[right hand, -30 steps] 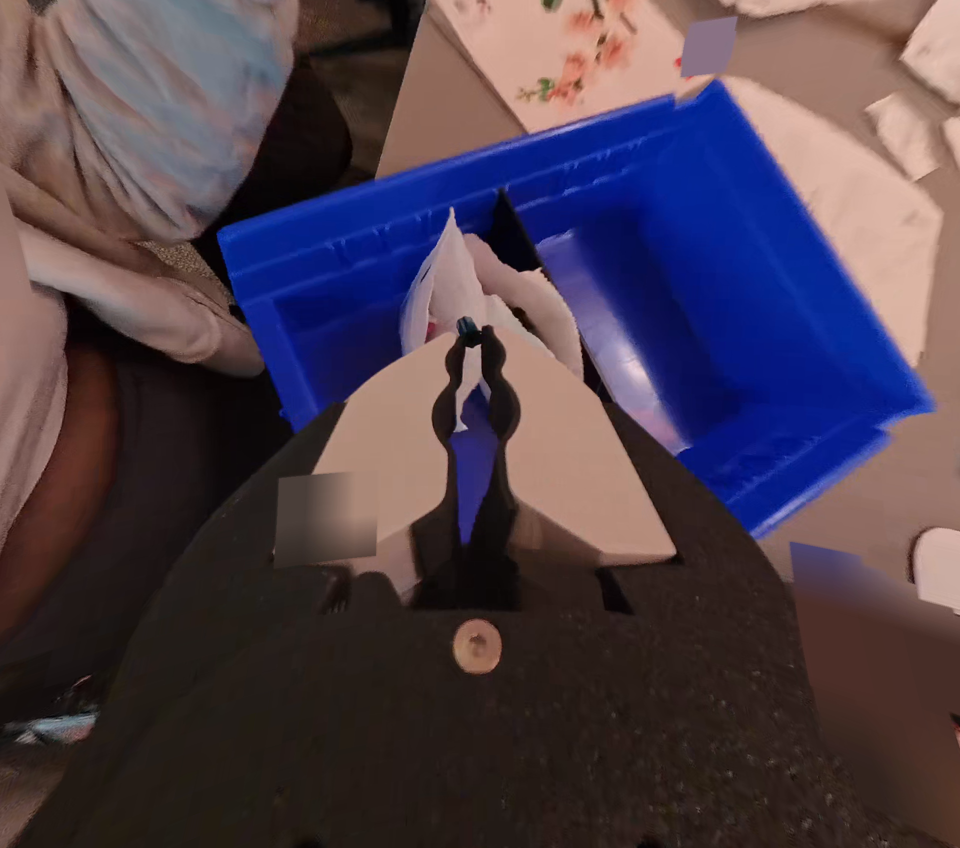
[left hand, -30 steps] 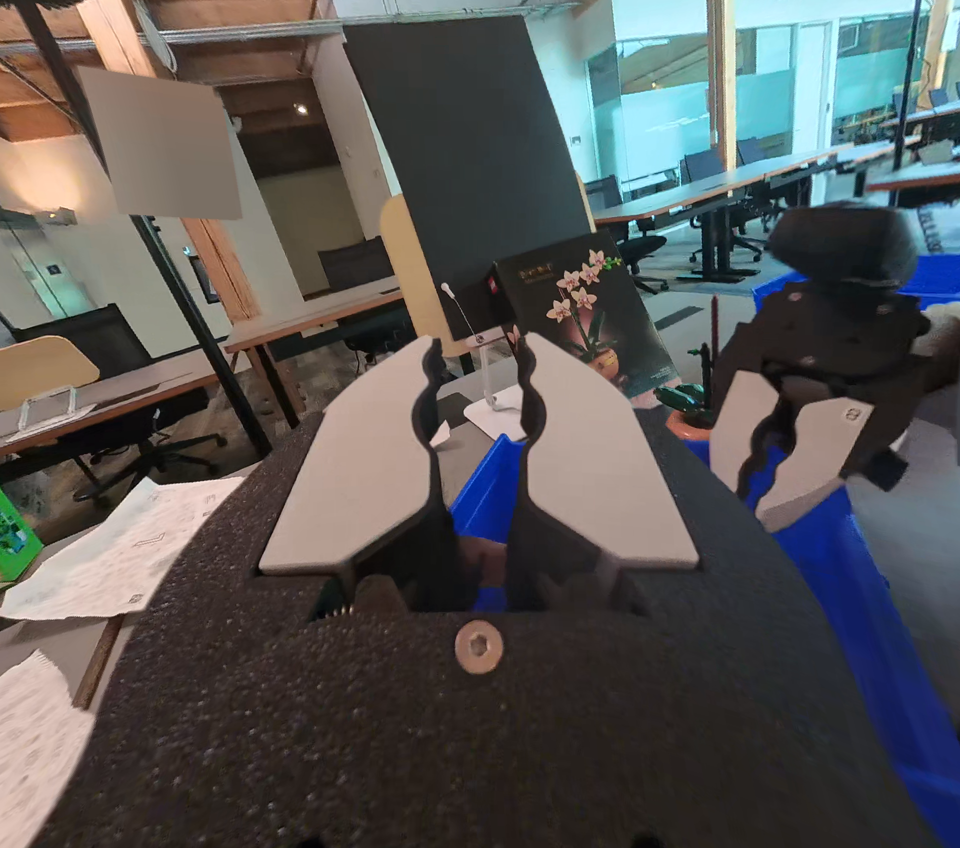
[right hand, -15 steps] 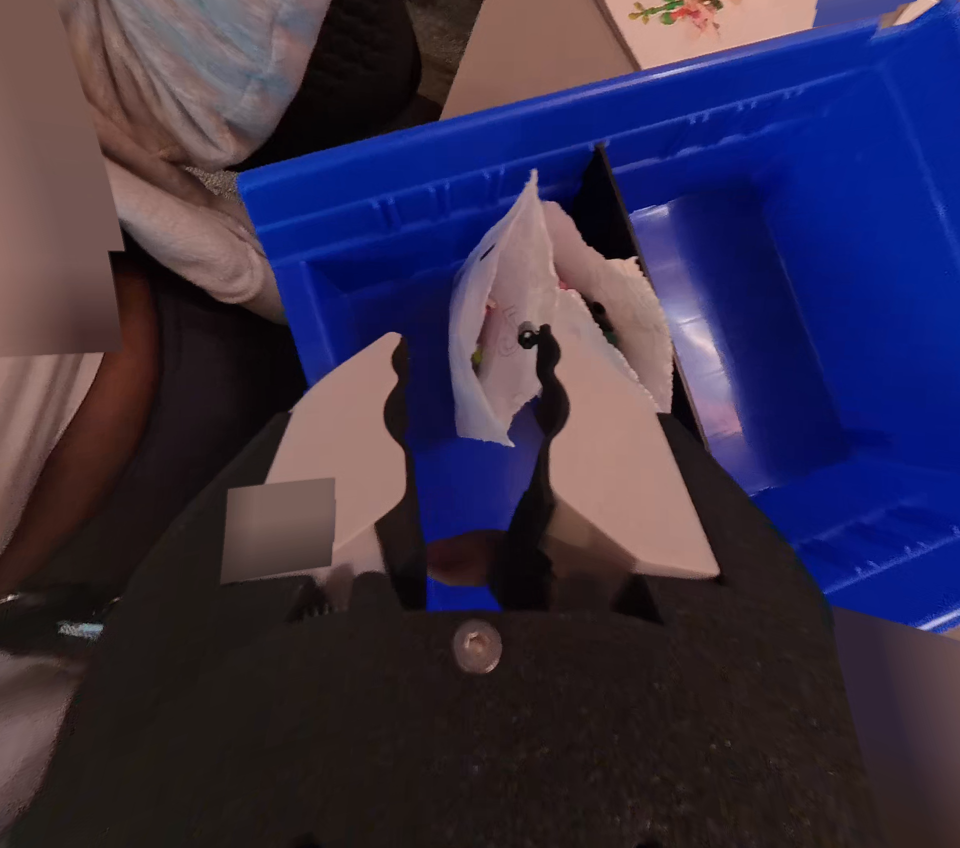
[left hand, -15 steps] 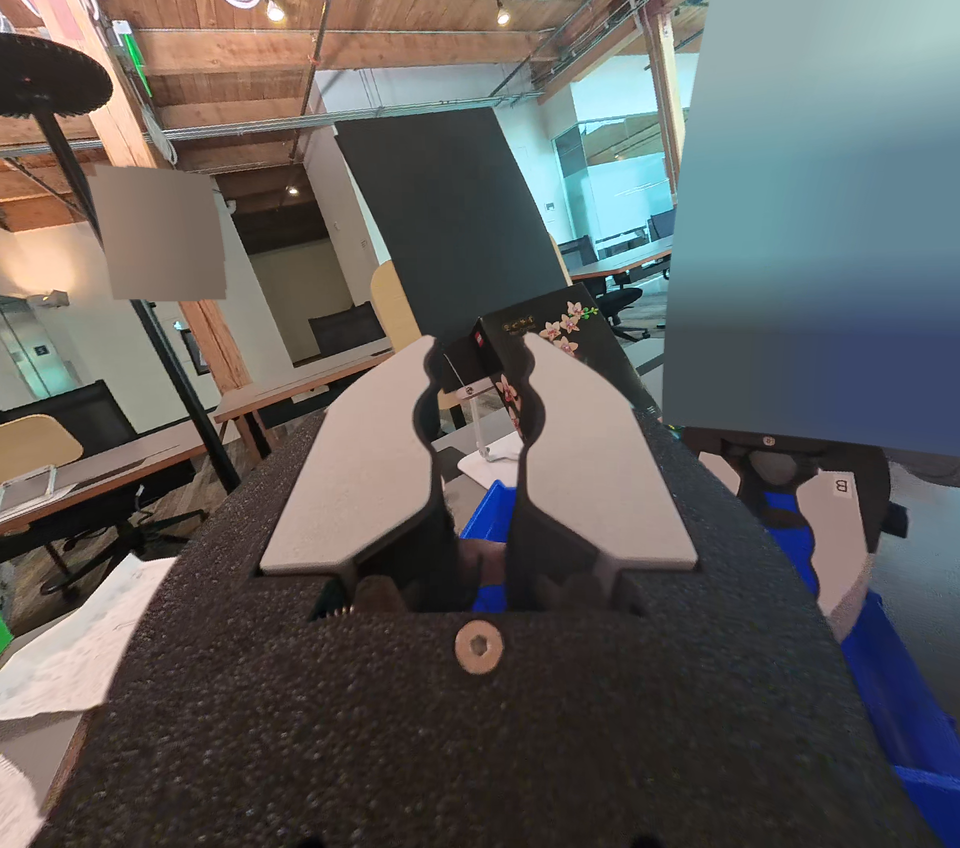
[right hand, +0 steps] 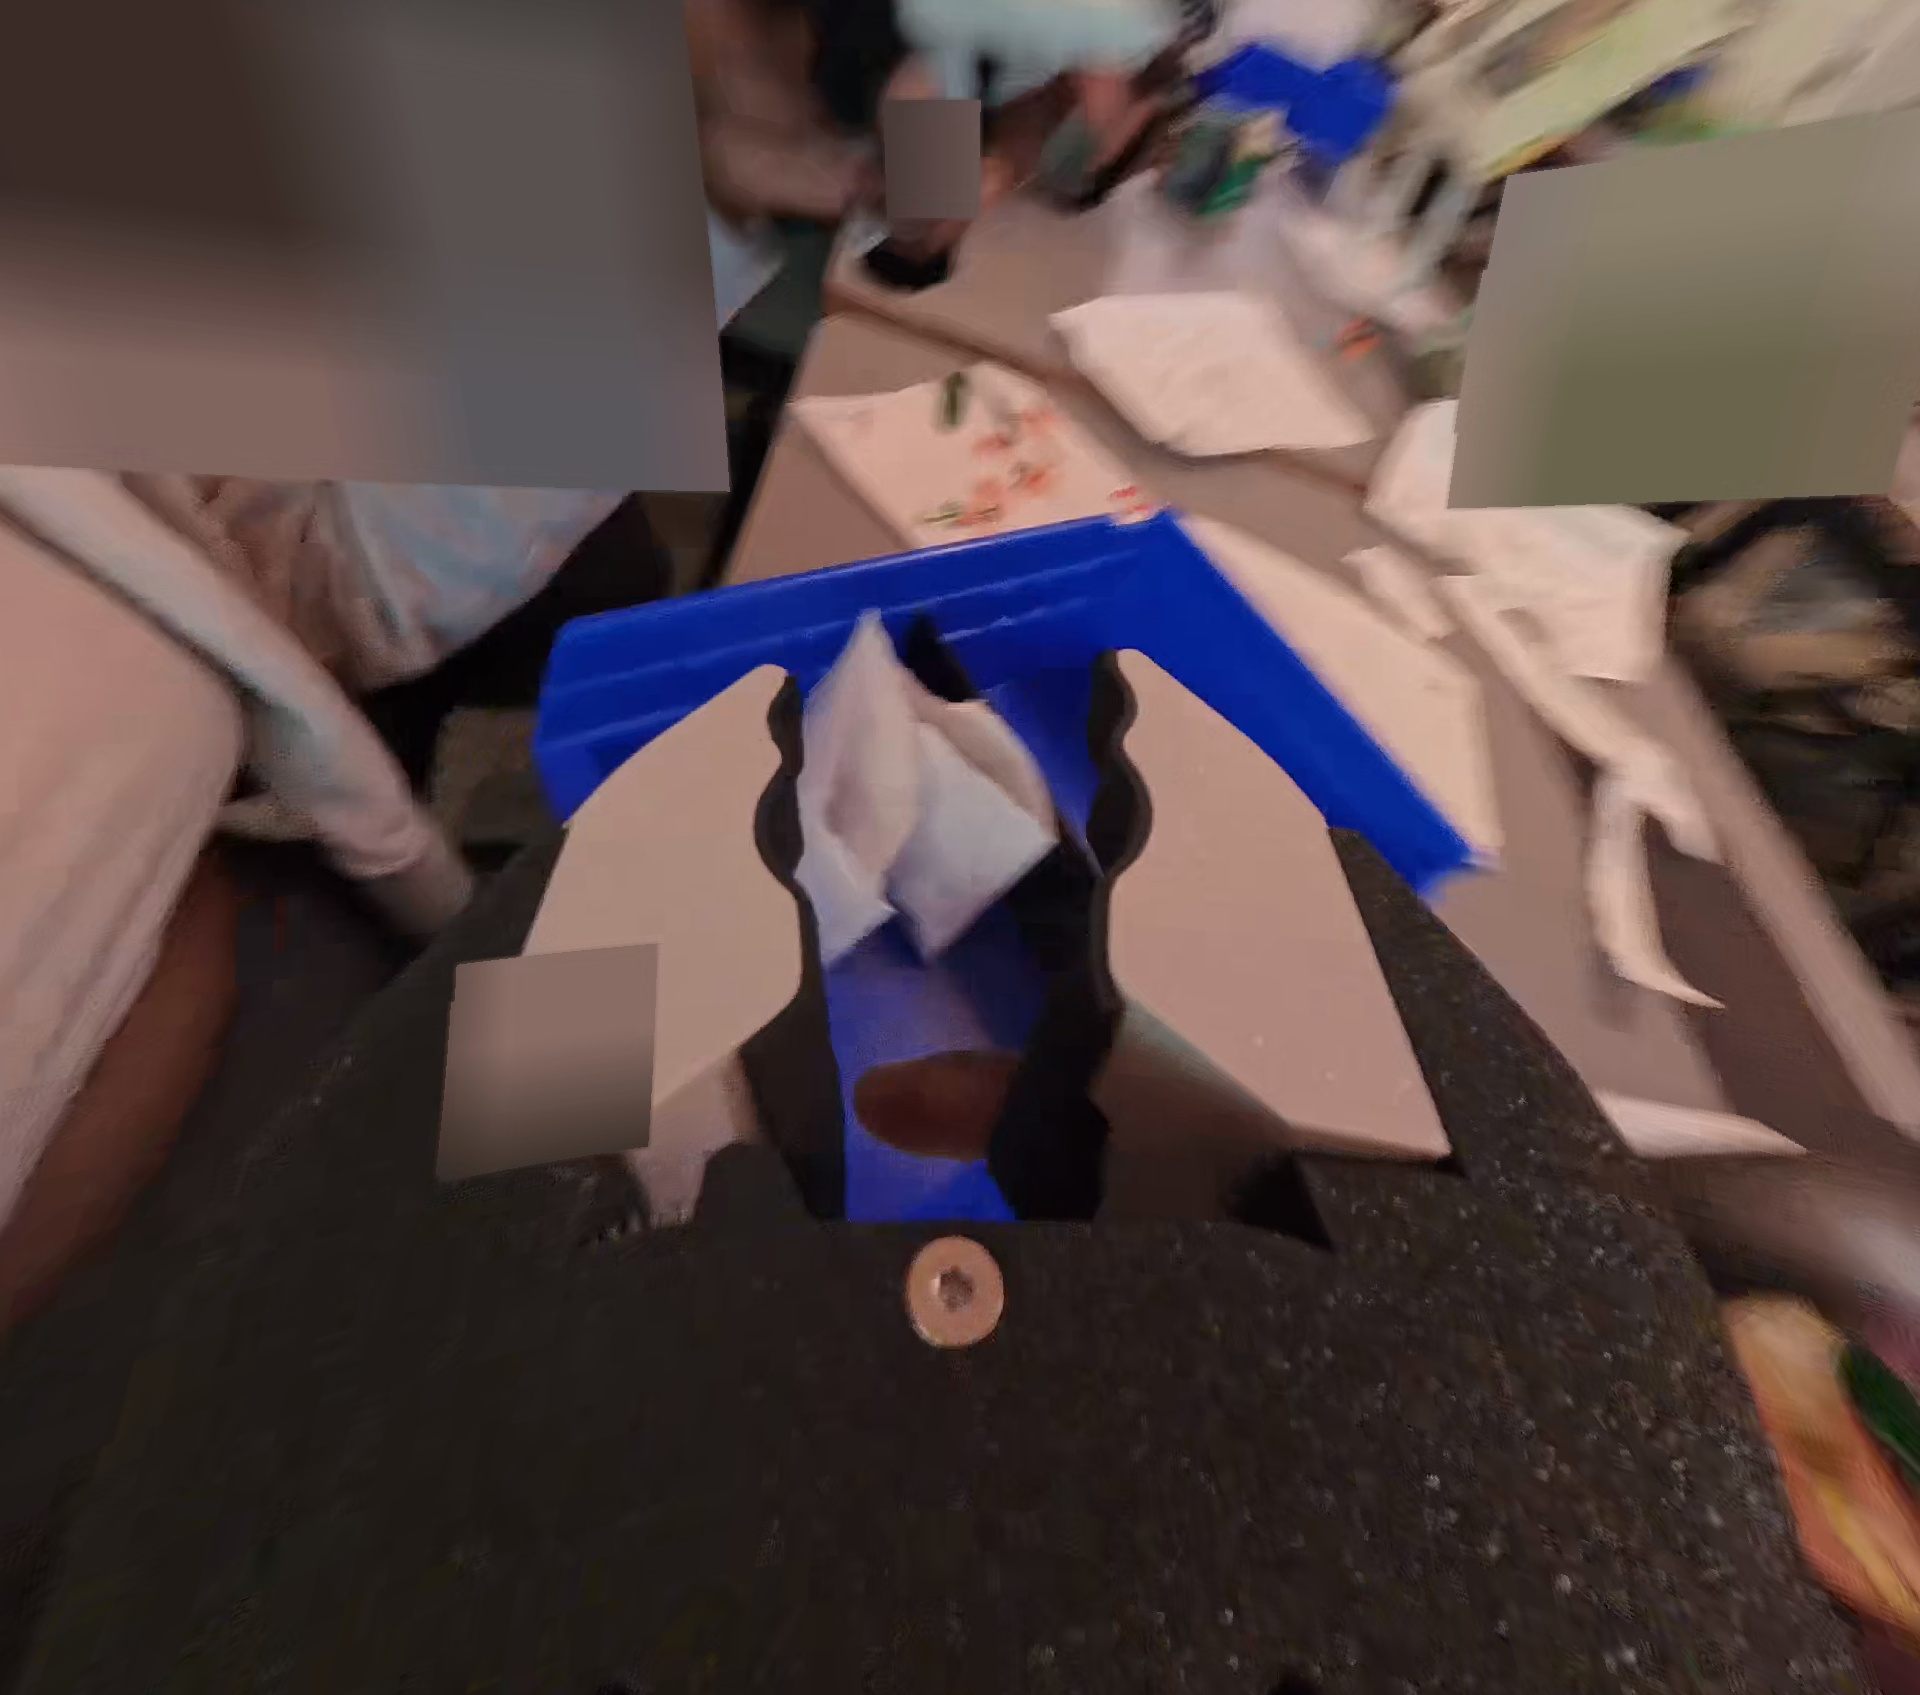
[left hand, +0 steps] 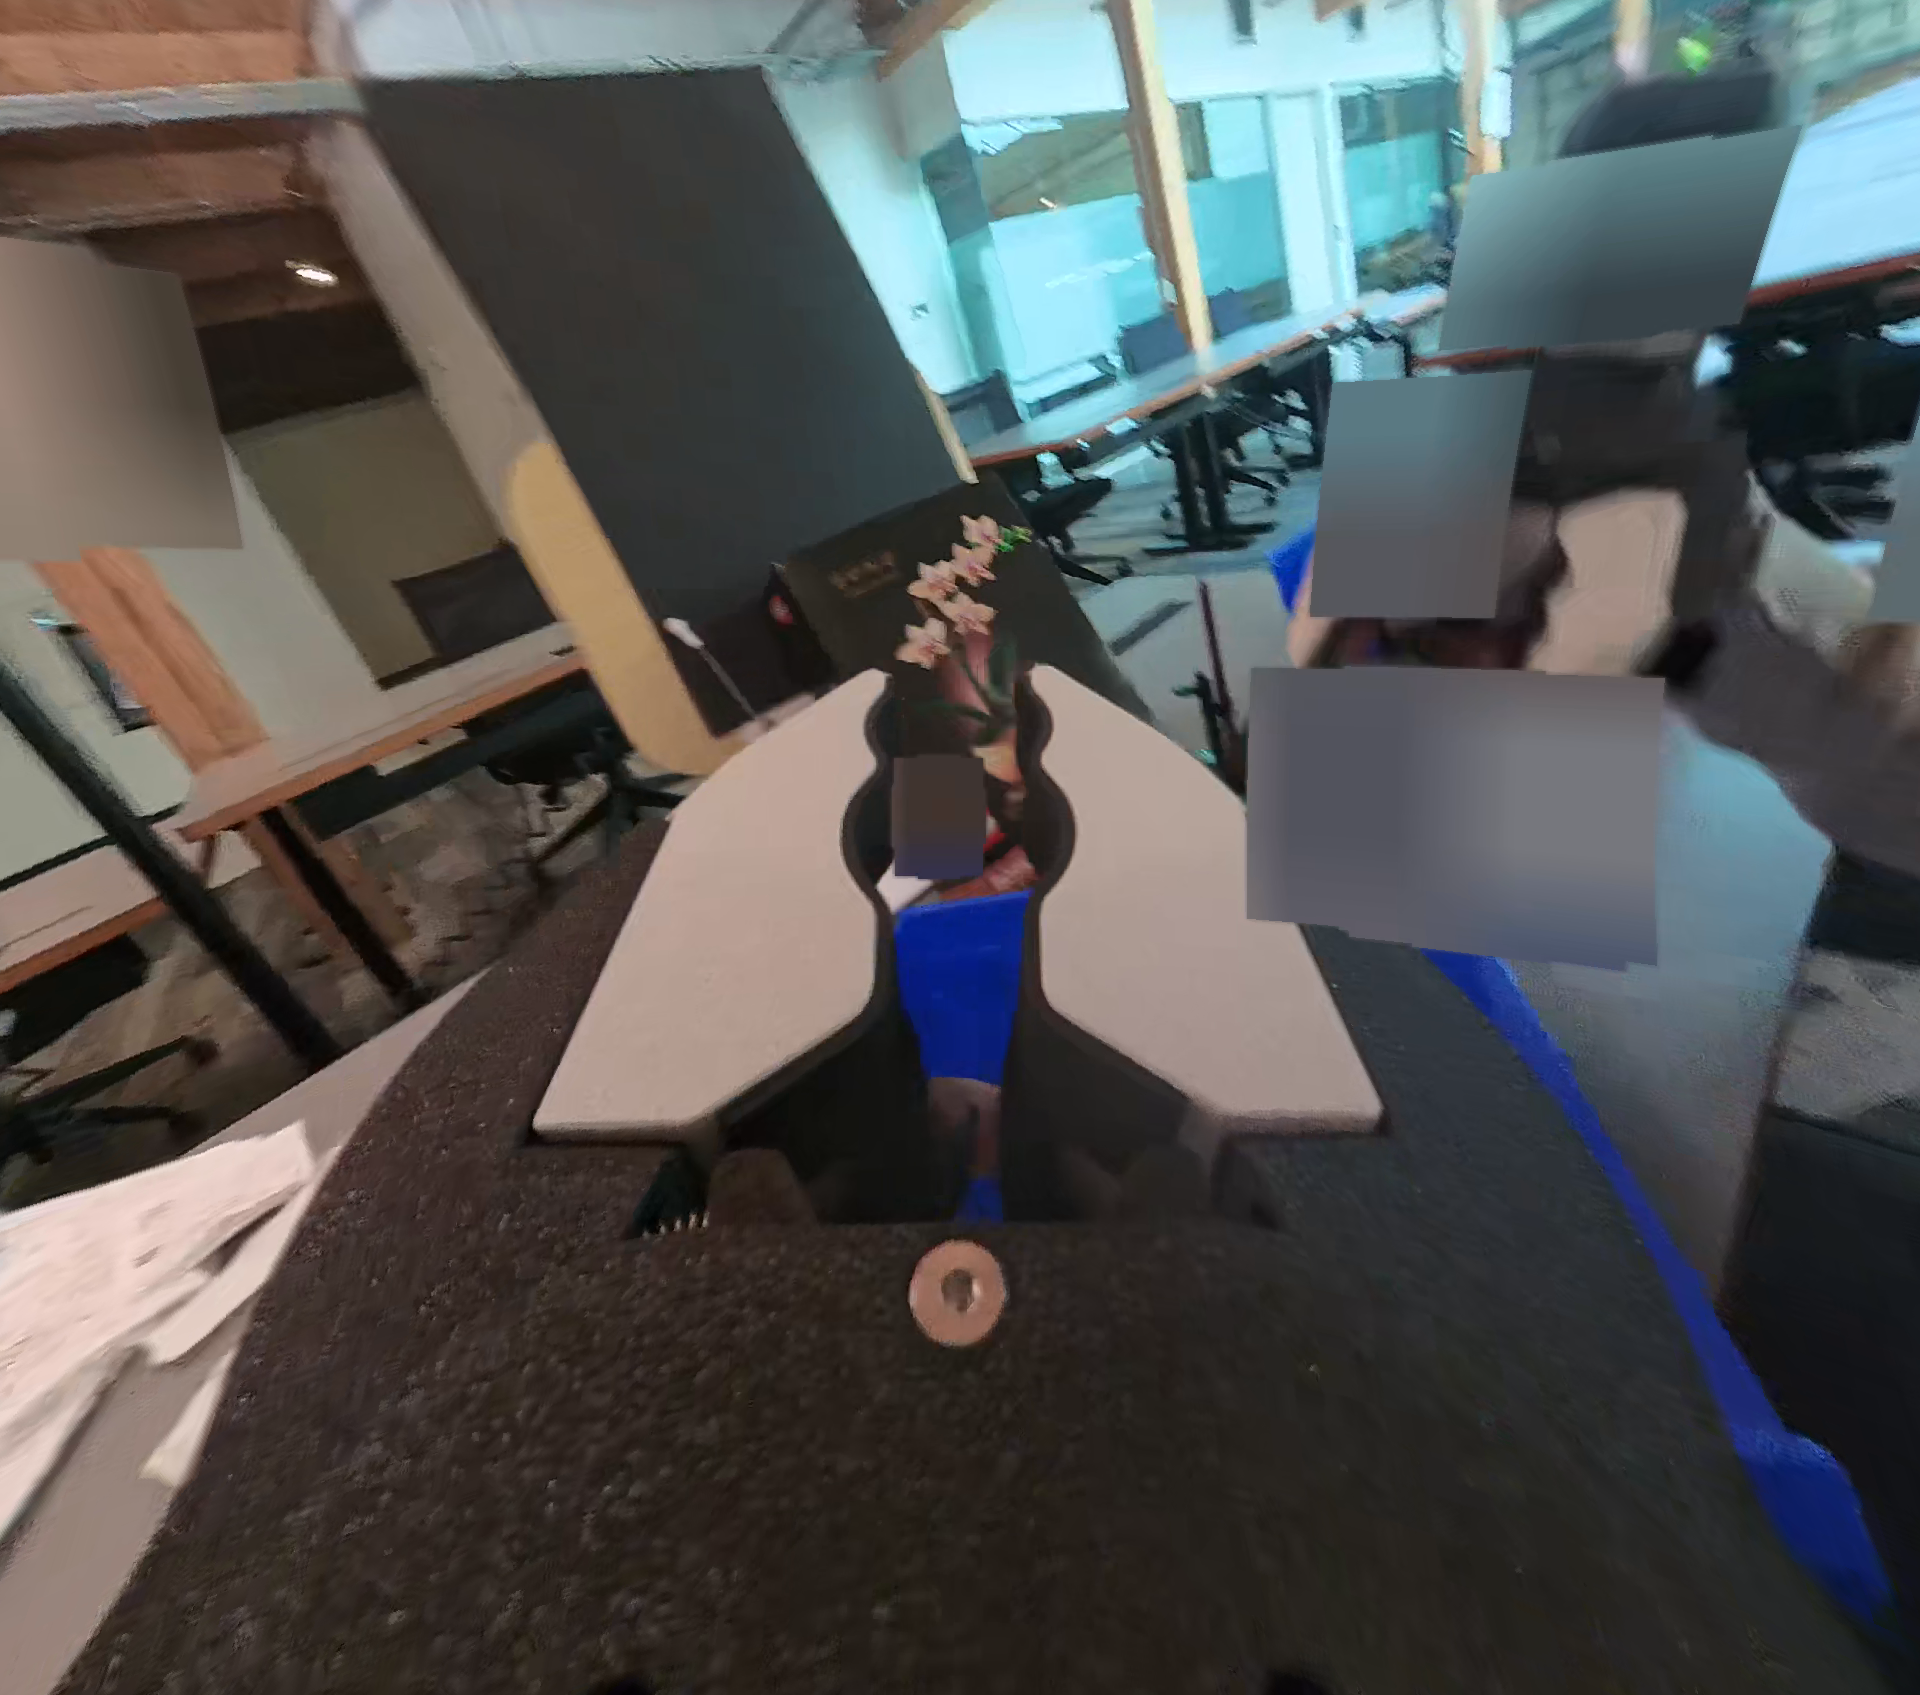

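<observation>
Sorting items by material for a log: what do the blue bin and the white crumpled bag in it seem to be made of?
Blue bin: likely rigid moulded plastic, smooth with a slight sheen; straight ribbed rim, uniform colour. White crumpled bag: probably thin paper or matte plastic film, given its sharp creases and folds; blur leaves it open. It lies between the open right gripper fingers.
</observation>
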Available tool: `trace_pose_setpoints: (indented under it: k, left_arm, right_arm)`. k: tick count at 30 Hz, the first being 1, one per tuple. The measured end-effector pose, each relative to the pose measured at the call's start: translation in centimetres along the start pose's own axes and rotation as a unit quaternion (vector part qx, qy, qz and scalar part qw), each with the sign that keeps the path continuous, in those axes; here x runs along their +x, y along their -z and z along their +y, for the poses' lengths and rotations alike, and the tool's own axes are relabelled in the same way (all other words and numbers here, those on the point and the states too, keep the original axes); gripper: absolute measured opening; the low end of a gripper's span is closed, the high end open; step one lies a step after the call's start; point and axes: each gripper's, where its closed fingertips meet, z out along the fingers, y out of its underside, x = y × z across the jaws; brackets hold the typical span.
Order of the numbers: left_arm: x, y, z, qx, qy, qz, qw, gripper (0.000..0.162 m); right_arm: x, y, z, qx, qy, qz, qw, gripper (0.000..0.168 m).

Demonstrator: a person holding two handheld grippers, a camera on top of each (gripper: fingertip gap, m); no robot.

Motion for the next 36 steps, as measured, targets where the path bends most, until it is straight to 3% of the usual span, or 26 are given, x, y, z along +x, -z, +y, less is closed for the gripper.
trace_pose_setpoints:
  k: [2, 4, 8, 12, 17, 26, 36]
  left_arm:
    - [2.0, -1.5, 1.3, -0.025, -0.006, 0.055, 0.998, 0.023]
    - [4.2, -3.6, 2.7, -0.047, 0.0, 0.114, 0.992, 0.026]
    - [8.2, -9.1, 5.3, -0.087, 0.013, 0.234, 0.968, 0.029]
    - [11.7, -14.5, 8.8, -0.139, -0.068, 0.339, 0.928, 0.026]
    - [10.9, -20.0, 11.2, -0.145, -0.199, 0.352, 0.903, 0.027]
    - [13.1, -22.1, 14.1, -0.16, -0.263, 0.427, 0.85, 0.02]
    - [13.5, -21.7, 14.3, -0.168, -0.225, 0.453, 0.846, 0.01]
  right_arm:
    - [2.7, 4.9, 0.3, 0.007, 0.005, 0.105, 0.994, 0.044]
    - [4.6, 9.3, 2.7, -0.037, 0.006, 0.187, 0.982, 0.041]
    - [7.1, 14.0, 6.5, -0.049, -0.052, 0.262, 0.963, 0.036]
    - [8.3, 13.3, 10.3, -0.057, -0.107, 0.261, 0.958, 0.032]
    - [9.2, 11.0, 12.8, -0.149, -0.113, 0.276, 0.943, 0.032]
    - [10.3, 8.9, 14.4, -0.209, -0.156, 0.314, 0.913, 0.019]
    - [11.1, 8.4, 15.5, -0.232, -0.161, 0.351, 0.893, 0.009]
